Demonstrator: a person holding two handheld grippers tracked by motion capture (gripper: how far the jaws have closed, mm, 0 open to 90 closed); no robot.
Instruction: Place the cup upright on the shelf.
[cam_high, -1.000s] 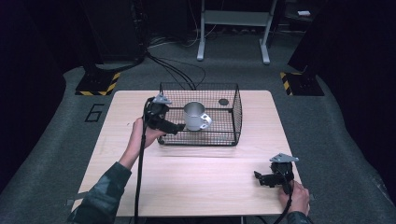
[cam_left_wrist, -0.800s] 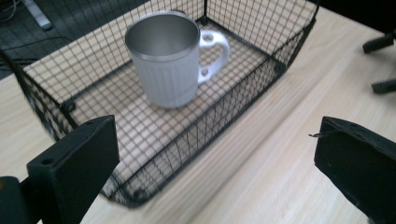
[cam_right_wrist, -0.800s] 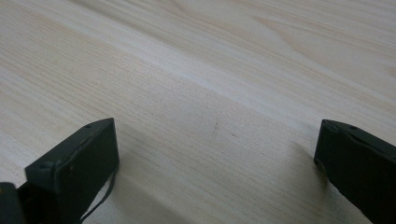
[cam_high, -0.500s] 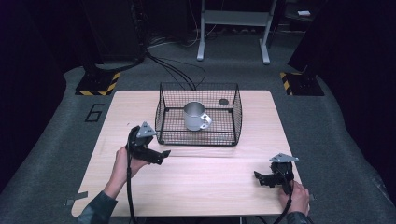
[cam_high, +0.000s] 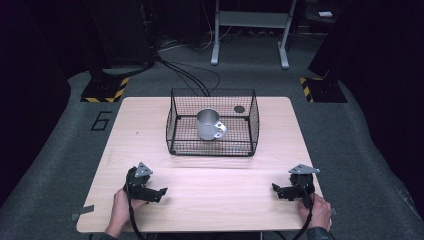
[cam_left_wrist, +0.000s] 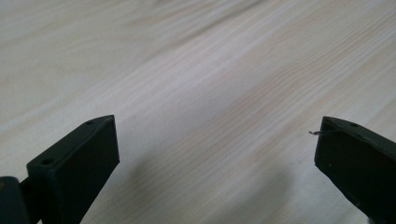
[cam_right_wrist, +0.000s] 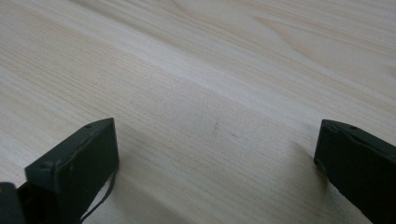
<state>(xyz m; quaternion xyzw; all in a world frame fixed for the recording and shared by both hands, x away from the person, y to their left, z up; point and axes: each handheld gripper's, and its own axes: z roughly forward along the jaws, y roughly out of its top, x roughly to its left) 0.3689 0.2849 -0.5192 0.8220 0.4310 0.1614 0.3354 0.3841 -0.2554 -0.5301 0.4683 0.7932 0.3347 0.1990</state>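
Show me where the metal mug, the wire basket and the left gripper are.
metal mug (cam_high: 207, 125), high view, on its side wall.
wire basket (cam_high: 212, 149), high view, on its near wall.
left gripper (cam_high: 161, 192), high view, midway between its fingertips.

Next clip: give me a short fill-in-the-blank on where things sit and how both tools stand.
1. The metal mug stands inside the wire ____.
2. The left tool rests near the table's front edge with its jaws ____.
3. The right tool's jaws hold ____ between them.
4. The mug stands ____, its opening facing up.

Missing words: basket; open; nothing; upright
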